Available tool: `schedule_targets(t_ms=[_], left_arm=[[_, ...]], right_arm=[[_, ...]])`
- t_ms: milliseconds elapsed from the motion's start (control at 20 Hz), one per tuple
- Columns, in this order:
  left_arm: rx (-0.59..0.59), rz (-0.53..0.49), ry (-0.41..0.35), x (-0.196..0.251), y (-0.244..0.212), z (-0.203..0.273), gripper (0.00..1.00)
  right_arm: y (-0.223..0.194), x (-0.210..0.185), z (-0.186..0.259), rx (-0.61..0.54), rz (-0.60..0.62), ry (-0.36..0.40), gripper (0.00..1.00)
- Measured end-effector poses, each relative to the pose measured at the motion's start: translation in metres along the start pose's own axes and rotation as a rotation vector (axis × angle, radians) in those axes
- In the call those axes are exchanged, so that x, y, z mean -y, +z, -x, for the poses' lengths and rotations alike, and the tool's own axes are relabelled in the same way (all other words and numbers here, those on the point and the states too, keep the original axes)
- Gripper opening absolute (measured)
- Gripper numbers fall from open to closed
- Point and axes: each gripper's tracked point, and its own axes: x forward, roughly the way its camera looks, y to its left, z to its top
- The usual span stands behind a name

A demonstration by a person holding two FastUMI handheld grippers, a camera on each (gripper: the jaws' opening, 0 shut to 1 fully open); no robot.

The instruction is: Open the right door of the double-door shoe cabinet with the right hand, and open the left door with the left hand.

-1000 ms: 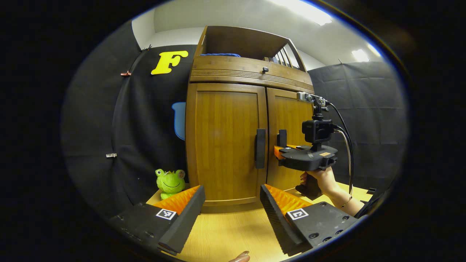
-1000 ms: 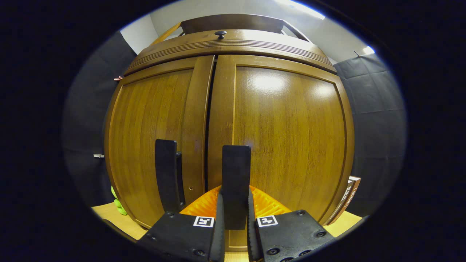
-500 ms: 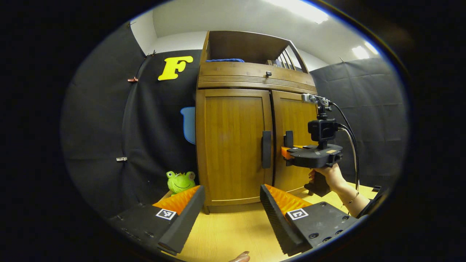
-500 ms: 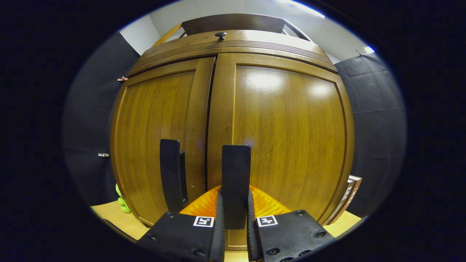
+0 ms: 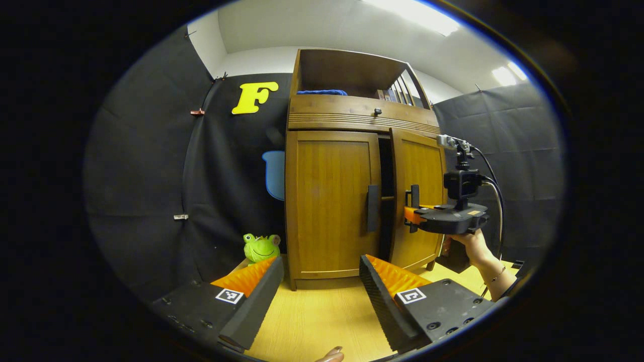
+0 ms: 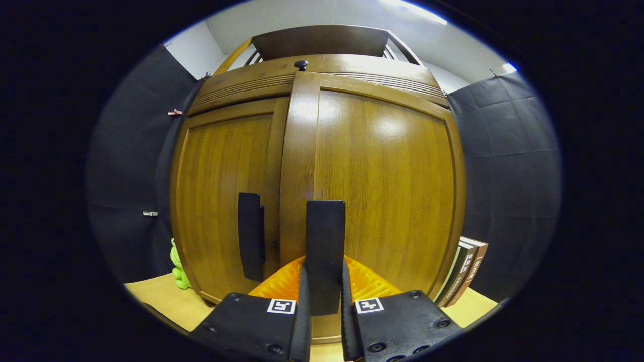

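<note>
A wooden double-door shoe cabinet (image 5: 332, 151) stands on the table. Its right door (image 5: 417, 201) is swung partly out, leaving a dark gap beside the left door (image 5: 329, 201), which is closed. In the right gripper view my right gripper (image 6: 324, 296) is shut on the right door's black handle (image 6: 325, 241), with the left door's handle (image 6: 250, 236) just to its left. In the left gripper view, that right gripper (image 5: 410, 216) is held by a hand (image 5: 470, 244). My left gripper (image 5: 319, 286) hangs open well in front of the cabinet, with nothing between its fingers; the left door's handle (image 5: 373, 207) is ahead.
A green frog toy (image 5: 260, 247) sits on the wooden table (image 5: 317, 322) left of the cabinet. Books (image 6: 465, 271) lean at the cabinet's right side. A blue cloth (image 5: 321, 92) lies on the cabinet's open top shelf, and black cloth walls surround the booth.
The right gripper has pulled the right door outward, opening a gap between the doors. The left gripper has drawn back from the cabinet, which looks smaller now.
</note>
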Motion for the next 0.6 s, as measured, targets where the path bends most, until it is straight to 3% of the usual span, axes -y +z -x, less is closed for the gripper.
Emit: schedule_targets(t_ms=[50, 350, 600], left_arm=[[-0.001, 0.0, 0.002, 0.002, 0.0, 0.004, 0.94], [-0.002, 0.009, -0.001, 0.018, -0.007, 0.01, 0.94], [-0.05, 0.058, -0.125, 0.066, -0.019, -0.012, 0.95]], right_arm=[[0.002, 0.003, 0.008, 0.001, 0.0, 0.001, 0.28], [0.008, 0.031, 0.057, 0.03, -0.01, 0.003, 0.28], [0.011, 0.068, 0.095, 0.026, 0.018, 0.002, 0.27]])
